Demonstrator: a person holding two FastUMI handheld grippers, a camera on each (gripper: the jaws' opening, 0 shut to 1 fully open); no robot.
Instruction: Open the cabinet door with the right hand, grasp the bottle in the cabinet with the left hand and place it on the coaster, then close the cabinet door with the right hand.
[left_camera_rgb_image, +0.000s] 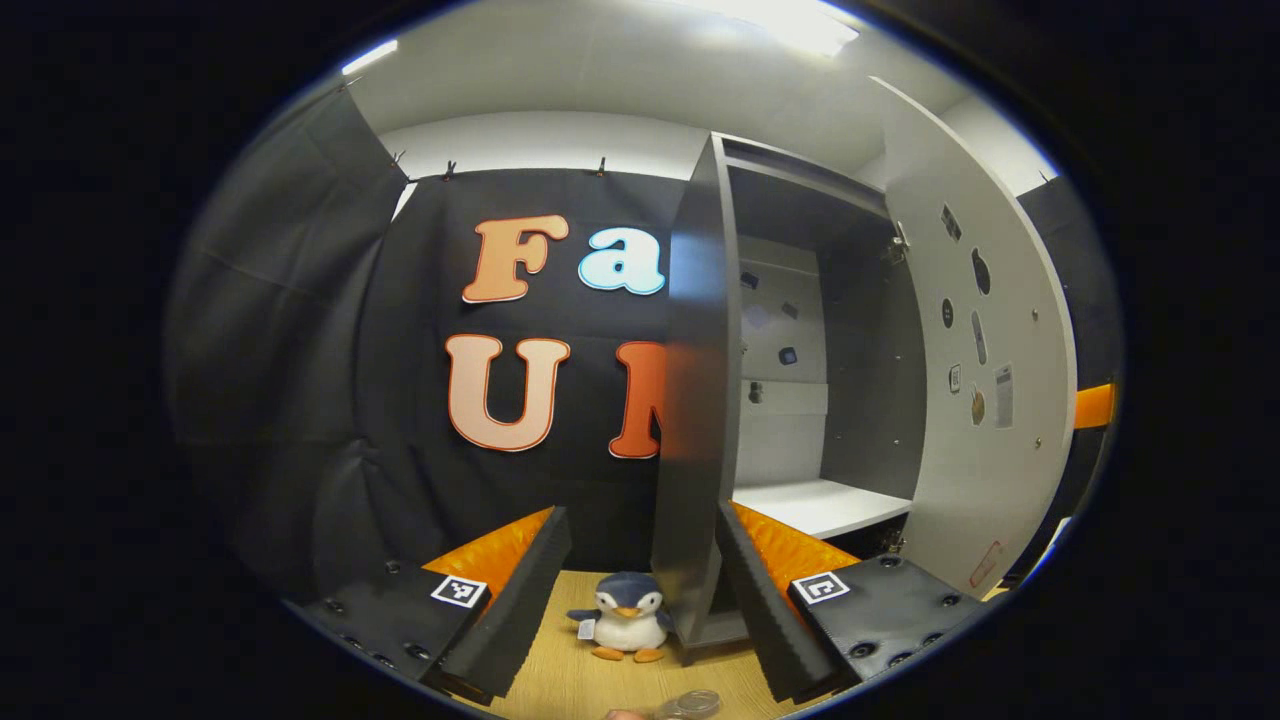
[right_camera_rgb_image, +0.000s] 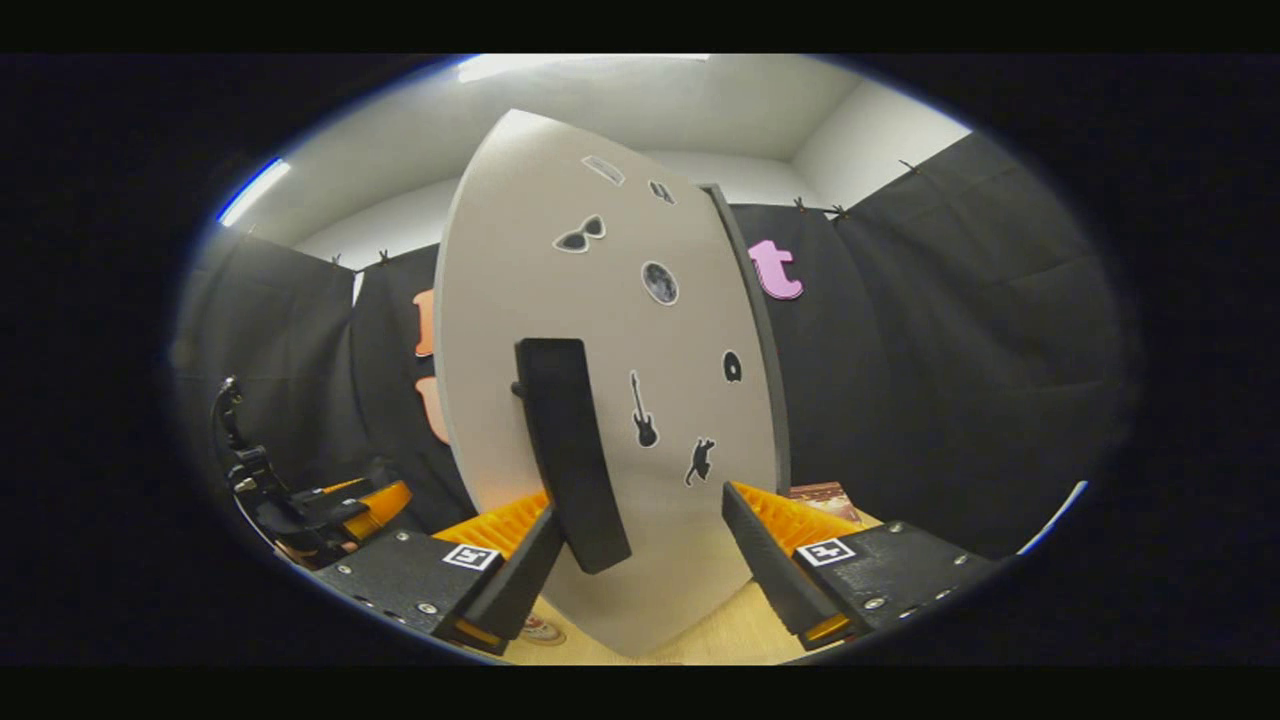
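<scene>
The grey cabinet (left_camera_rgb_image: 700, 400) stands with its door (left_camera_rgb_image: 985, 400) swung wide to the right. Its white shelf (left_camera_rgb_image: 815, 505) is bare as far as I see. My left gripper (left_camera_rgb_image: 640, 520) is open in front of the cabinet's left side wall, holding nothing. At the bottom edge a clear round top (left_camera_rgb_image: 692, 702) peeks in, perhaps the bottle's. In the right gripper view the door's outer face (right_camera_rgb_image: 620, 330) with stickers is close ahead. Its black handle (right_camera_rgb_image: 570, 450) runs down between the fingers of my open right gripper (right_camera_rgb_image: 640, 505), close to the left finger (right_camera_rgb_image: 515, 585).
A small penguin plush (left_camera_rgb_image: 625, 620) sits on the wooden table (left_camera_rgb_image: 560, 680) by the cabinet's foot. A round patterned disc (right_camera_rgb_image: 543, 630), perhaps the coaster, lies under my right gripper. The other gripper (right_camera_rgb_image: 300, 510) shows far left in the right gripper view.
</scene>
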